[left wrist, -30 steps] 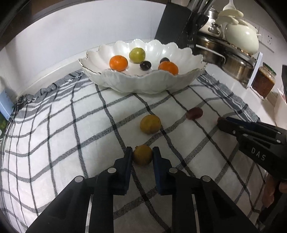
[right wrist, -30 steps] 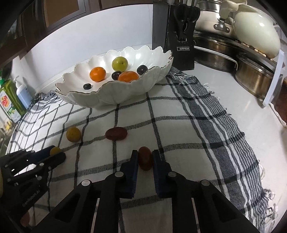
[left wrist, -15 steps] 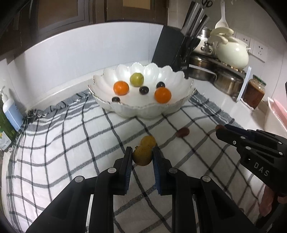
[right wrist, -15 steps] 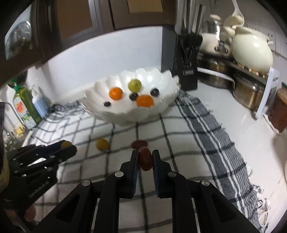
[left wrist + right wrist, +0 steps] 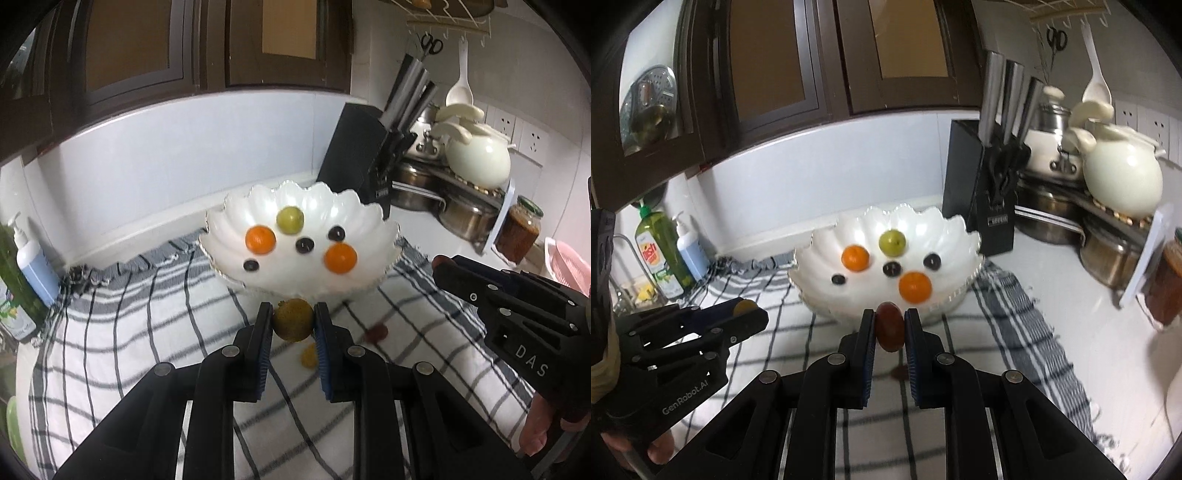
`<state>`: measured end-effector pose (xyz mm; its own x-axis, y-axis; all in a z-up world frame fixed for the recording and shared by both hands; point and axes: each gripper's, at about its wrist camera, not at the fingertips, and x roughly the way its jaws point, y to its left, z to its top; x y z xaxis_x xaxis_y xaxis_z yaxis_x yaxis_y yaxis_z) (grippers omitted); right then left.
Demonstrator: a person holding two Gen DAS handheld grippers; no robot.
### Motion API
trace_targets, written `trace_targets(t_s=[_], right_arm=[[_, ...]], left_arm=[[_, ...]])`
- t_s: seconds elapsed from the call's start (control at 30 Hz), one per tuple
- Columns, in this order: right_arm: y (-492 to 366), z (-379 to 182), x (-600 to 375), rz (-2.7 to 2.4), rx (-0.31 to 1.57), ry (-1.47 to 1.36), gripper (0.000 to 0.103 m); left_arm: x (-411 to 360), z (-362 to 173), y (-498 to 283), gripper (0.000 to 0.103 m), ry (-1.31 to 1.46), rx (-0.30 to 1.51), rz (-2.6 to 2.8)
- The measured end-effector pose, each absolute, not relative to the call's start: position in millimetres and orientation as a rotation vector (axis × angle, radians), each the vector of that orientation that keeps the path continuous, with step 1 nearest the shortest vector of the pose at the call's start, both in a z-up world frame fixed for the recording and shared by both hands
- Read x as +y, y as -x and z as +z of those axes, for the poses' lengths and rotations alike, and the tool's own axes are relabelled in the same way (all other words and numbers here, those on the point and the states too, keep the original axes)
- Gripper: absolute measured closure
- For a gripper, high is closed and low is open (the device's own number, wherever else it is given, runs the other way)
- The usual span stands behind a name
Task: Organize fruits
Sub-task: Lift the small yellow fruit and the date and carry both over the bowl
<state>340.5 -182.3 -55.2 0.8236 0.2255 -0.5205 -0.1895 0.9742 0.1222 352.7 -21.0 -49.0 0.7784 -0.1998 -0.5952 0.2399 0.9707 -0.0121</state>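
A: Start with the biggest thing: what covers the counter?

B: A white cloth with black checks [image 5: 110, 350], and at its far end sits a white scalloped bowl [image 5: 376, 221]. A black knife block [image 5: 964, 177] stands just beside the bowl, to its right.

A: And inside the bowl?

B: Two oranges [image 5: 260, 240], one green fruit [image 5: 290, 220] and three small dark berries [image 5: 305, 245], all lying apart from one another.

A: The grippers?

B: The left gripper [image 5: 292, 325] has its jaws closed tight on a brownish-yellow fruit [image 5: 293, 324], held above the cloth in front of the bowl's near rim. The right gripper [image 5: 890, 326] is pinched the same way on a dark red fruit [image 5: 890, 326], also raised off the cloth before the bowl (both pads press the fruit's sides).

A: Anything left on the cloth?

B: In the left wrist view, a small yellow fruit [image 5: 308, 356] and a reddish one [image 5: 377, 332] lie near each other, below the held fruit.
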Motion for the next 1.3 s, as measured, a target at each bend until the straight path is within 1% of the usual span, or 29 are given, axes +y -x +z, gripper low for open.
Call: trace_targets(t_s=[0.67,0.87,1.0,1.3], right_arm=[[-418.2,-32.6,-173.7,0.211,0.552,0.002,0.086],[-444.8,-32.1,-174.3,0.216,0.587,0.01,0.086],[-465.0,-35.2,-175.0,0.222,0.619,0.016,0.086],[-510.7,-57.3,-179.1,0.199,0.724,0.028,0.086]], left_arm=[[-30.7,-22.1,-421.3,0.08,-0.084,0.602,-0.236],[-35.1,-23.0,-447.2,0.08,-0.082,0.631,-0.235],[-36.6,-27.9,-466.3,0.08,-0.083,0.684,-0.226],[-42.9,-47.4,-511.5,0.08,-0.068,0.795,-0.238]])
